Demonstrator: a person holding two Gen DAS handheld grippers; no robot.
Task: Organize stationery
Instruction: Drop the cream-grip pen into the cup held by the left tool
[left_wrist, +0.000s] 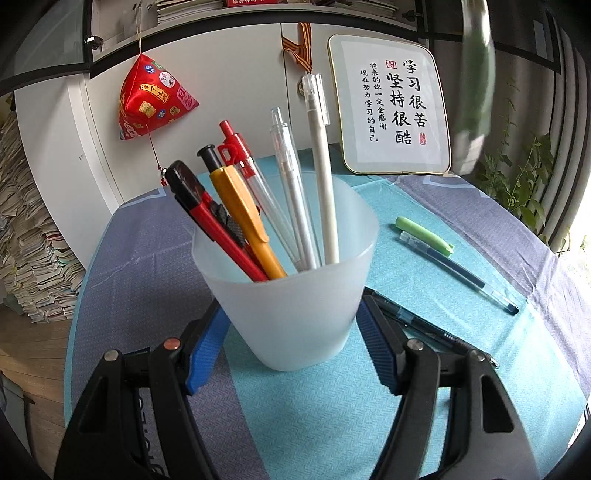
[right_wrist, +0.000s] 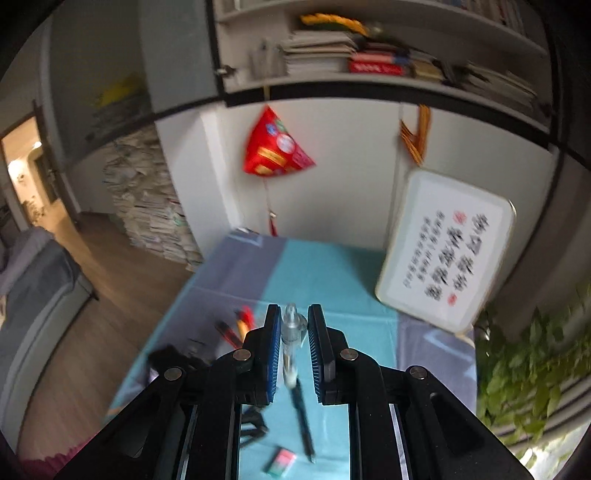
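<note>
In the left wrist view a frosted plastic cup (left_wrist: 291, 295) stands on the blue cloth, holding several pens and a red utility knife (left_wrist: 210, 218). My left gripper (left_wrist: 291, 325) is shut on the cup, its blue pads against both sides. A green highlighter (left_wrist: 424, 236), a blue gel pen (left_wrist: 461, 273) and a black pen (left_wrist: 432, 328) lie to the right of the cup. In the blurred right wrist view my right gripper (right_wrist: 291, 343) holds a clear-topped black pen (right_wrist: 295, 369) lengthwise between its pads, raised above the table.
A framed calligraphy board (left_wrist: 391, 107) leans on the white cabinet at the table's back. A red hanging ornament (left_wrist: 155, 99) is at the back left. Green plants (left_wrist: 517, 177) stand to the right. A small pink-green eraser (right_wrist: 280, 459) lies on the cloth below the right gripper.
</note>
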